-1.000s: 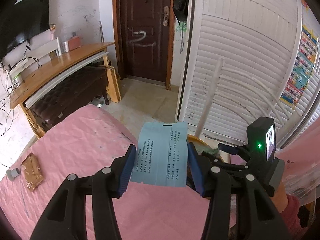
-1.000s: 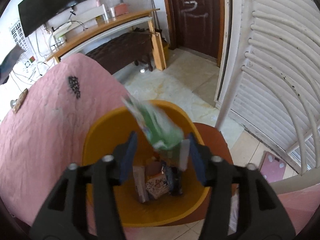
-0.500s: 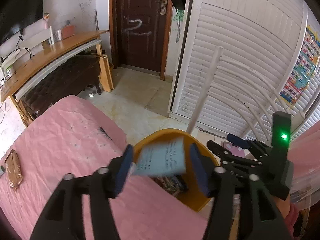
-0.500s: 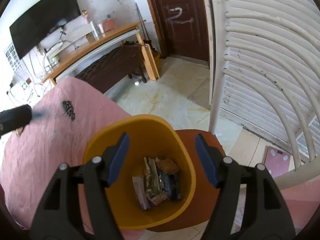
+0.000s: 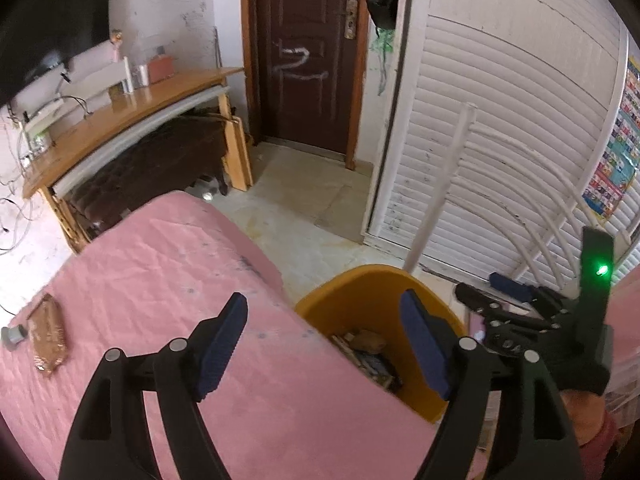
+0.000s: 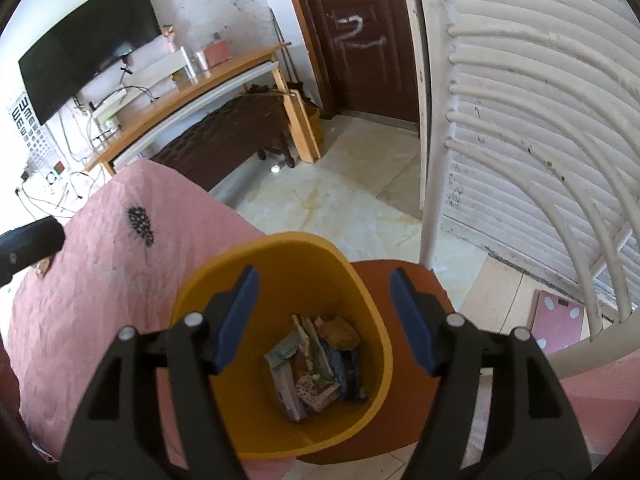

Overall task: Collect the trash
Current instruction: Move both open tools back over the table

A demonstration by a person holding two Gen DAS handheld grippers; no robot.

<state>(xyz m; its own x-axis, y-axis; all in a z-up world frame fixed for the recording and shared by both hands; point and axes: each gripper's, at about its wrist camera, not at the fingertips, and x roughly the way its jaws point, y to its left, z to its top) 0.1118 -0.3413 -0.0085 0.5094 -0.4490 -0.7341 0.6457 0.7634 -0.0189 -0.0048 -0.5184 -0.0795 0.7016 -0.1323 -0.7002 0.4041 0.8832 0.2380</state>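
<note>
Trash: crumpled wrappers and packets (image 6: 316,364) are lying piled at the bottom of the yellow bin (image 6: 280,252); in the left wrist view the same pile (image 5: 366,350) is being seen past the bin's rim (image 5: 360,276).
Bin: it is standing on the floor against the edge of the pink bed (image 5: 168,280), beside a rust-brown stool seat (image 6: 416,280).
Left gripper (image 5: 324,344): its jaws are being opened, and nothing is being held between the blue pads (image 5: 222,340); it is hanging over the bed's edge with the bin at 2 o'clock.
Right gripper (image 6: 322,318): it is being held released, jaws apart and empty, directly above the bin's mouth; in the left wrist view it (image 5: 500,300) is sitting at 3 o'clock, a green light glowing on its body.
Leftover item: a brown packet (image 5: 48,334) is lying on the bed at 9 o'clock, just beside a small grey object (image 5: 12,334).
Surroundings: a wooden desk (image 5: 120,120) is standing at 11 o'clock, a dark door (image 5: 304,52) at 12 o'clock.
</note>
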